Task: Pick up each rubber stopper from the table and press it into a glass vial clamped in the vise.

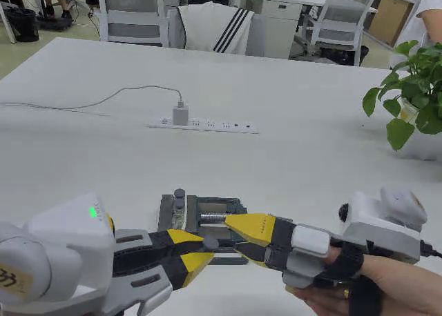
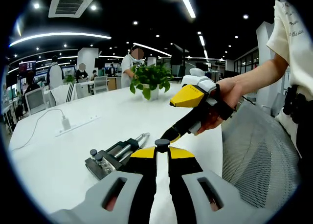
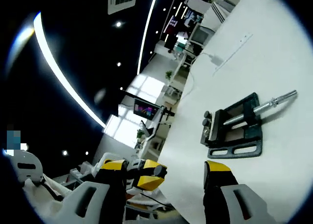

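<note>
Left gripper (image 2: pixel 162 150): jaws pinched shut on a small dark rubber stopper (image 2: pixel 162 144), which sits proud at the very tips. It is held off the table (image 1: pixel 297 88), on the person's side of the vise (image 1: pixel 207 218) and just short of its near edge.

Right gripper (image 1: pixel 233 234): jaws spread wide, nothing in them. Its tips come at the stopper from the end of the vise where the screw (image 3: pixel 276 100) sticks out. In the right gripper view the stopper rides between the two jaws, not touched as far as I can tell.

Glass vials (image 1: pixel 179 199): two, upright, side by side at the vise end opposite the screw. Their tops are dark; I cannot tell whether those are seated stoppers or open mouths.

Judgement: from the stopper, the vials lie forward across the vise and slightly left. The left gripper is nearer and carries the piece. The vials' axis is vertical, so the stopper should arrive above a mouth and go straight down. The stopper's own axis is too small to read.
</note>
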`<action>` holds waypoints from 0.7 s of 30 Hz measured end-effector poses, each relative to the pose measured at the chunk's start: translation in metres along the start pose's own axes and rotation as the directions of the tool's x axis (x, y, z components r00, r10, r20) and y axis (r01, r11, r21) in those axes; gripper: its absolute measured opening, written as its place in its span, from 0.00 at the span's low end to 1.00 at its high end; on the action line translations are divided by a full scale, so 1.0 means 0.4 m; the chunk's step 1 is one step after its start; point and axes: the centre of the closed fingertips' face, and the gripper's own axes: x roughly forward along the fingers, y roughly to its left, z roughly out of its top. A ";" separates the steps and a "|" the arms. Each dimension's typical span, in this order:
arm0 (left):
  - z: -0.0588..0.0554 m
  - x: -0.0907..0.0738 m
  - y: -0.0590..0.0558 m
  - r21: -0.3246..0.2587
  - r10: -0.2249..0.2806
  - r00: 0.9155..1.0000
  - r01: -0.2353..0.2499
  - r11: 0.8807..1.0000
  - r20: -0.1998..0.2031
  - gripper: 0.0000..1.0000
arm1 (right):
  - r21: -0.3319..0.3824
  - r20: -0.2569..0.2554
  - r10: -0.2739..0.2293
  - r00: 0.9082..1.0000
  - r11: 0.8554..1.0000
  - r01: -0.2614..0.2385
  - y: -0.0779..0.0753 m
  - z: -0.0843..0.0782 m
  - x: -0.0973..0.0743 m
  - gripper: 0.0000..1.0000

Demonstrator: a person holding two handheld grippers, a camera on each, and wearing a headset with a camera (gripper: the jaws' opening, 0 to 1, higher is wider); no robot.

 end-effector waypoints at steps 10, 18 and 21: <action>-0.010 -0.004 0.001 -0.001 -0.002 1.000 0.002 1.000 -0.013 0.04 | -0.249 -0.102 -0.061 0.993 0.968 0.034 0.000 -0.012 -0.003 0.71; -0.025 -0.005 -0.009 0.004 -0.016 0.999 0.016 1.000 -0.036 0.04 | -0.510 -0.233 -0.152 0.960 0.860 0.013 0.008 -0.018 -0.006 0.68; -0.029 -0.004 -0.010 0.004 -0.019 0.999 0.019 1.000 -0.043 0.04 | -0.598 -0.291 -0.200 0.936 0.801 -0.015 0.012 -0.023 -0.006 0.65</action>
